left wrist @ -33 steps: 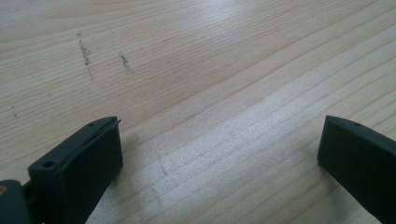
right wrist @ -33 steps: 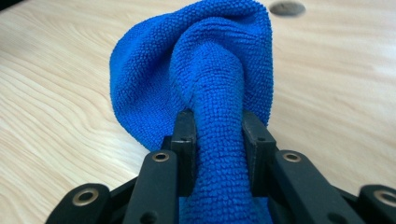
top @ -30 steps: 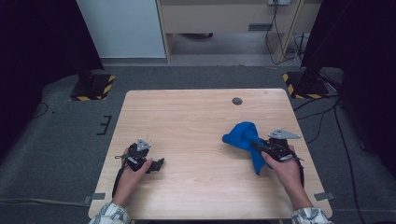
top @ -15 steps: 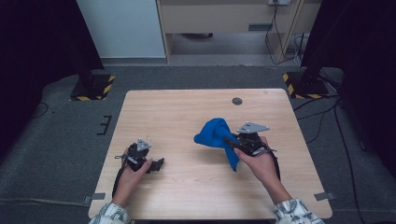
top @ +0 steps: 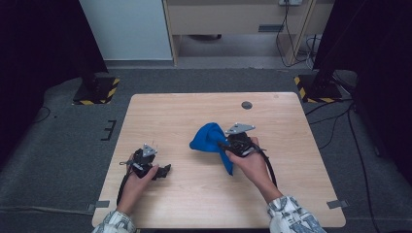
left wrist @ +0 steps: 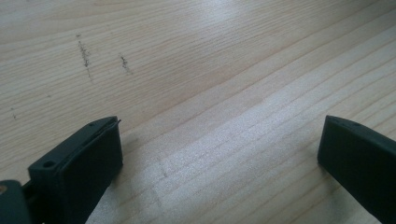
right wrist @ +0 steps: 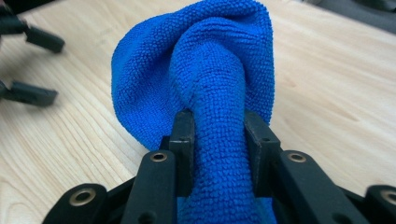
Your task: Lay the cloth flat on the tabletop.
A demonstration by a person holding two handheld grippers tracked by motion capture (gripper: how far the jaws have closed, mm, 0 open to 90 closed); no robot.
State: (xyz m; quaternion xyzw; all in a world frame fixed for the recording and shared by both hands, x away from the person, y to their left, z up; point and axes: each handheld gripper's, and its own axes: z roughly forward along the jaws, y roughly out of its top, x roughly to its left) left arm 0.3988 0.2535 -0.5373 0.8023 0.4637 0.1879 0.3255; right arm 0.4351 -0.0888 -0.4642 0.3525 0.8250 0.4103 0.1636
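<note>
my right gripper (top: 224, 144) is clamped on a bunched blue cloth (top: 208, 138), jaws pinching a thick fold of it, the rest bulging to the left over the middle of the wooden counter (top: 194, 109). my left gripper (top: 163, 170) sits near left, jaws wide with only bare wood between them

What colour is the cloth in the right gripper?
Bright blue terry microfibre cloth, plain with no pattern; the right gripper view shows it best.

High view looks down from six o'clock over the table (top: 194, 194). Both gripper views sit close along their jaws, sharing its wood with the high view.
</note>
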